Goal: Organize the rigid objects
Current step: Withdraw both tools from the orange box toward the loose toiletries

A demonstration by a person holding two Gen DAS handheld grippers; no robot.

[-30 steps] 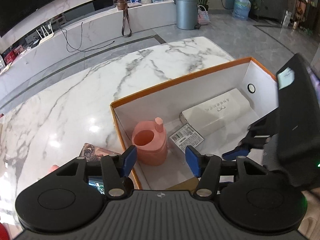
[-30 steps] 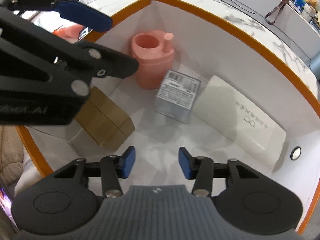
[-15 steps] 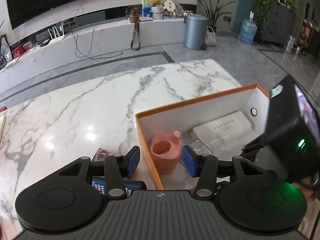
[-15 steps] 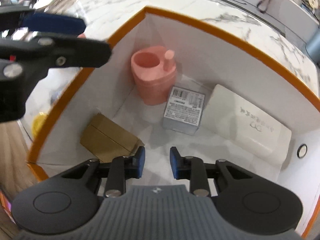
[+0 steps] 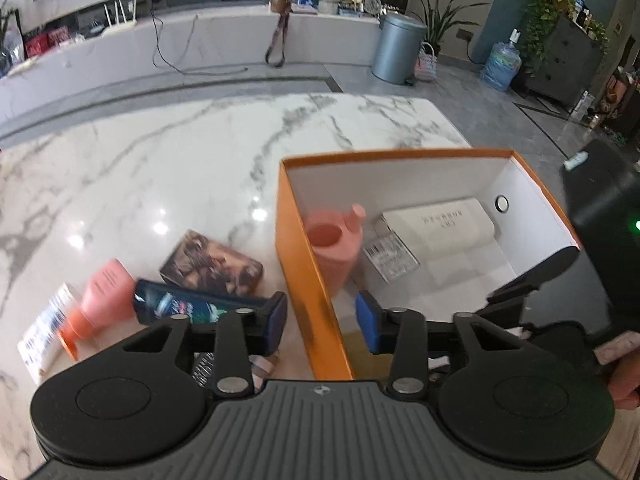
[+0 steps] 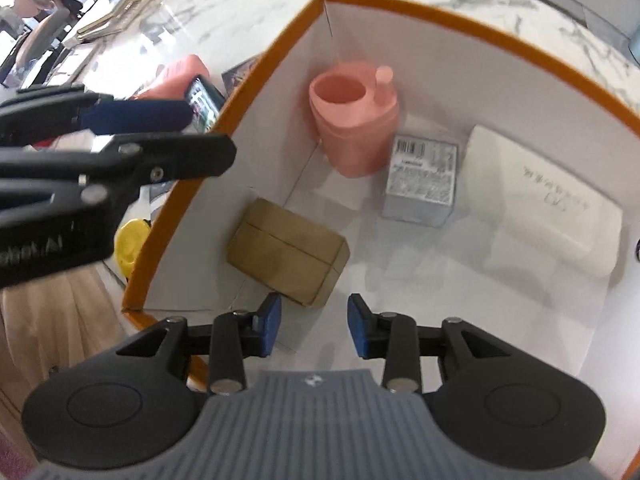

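1. Loose items are waiting on the desk (image 5: 168, 168) at left: a pink bottle (image 5: 105, 293), a dark phone-like slab (image 5: 188, 305) and a picture box (image 5: 212, 262).
2. Left gripper (image 5: 321, 322), empty and just narrowing, is now straddling the orange box (image 5: 298, 248) wall, having shifted out toward those items.
3. Right gripper (image 6: 314, 330), empty, jaws just reopening slightly, is hovering over the box's bare floor beside the brown carton (image 6: 286, 250); room remains there.

Grey tiled floor (image 5: 460, 92), long white counter (image 5: 200, 40), 1 grey bin (image 5: 398, 48) (potted plants nearby).
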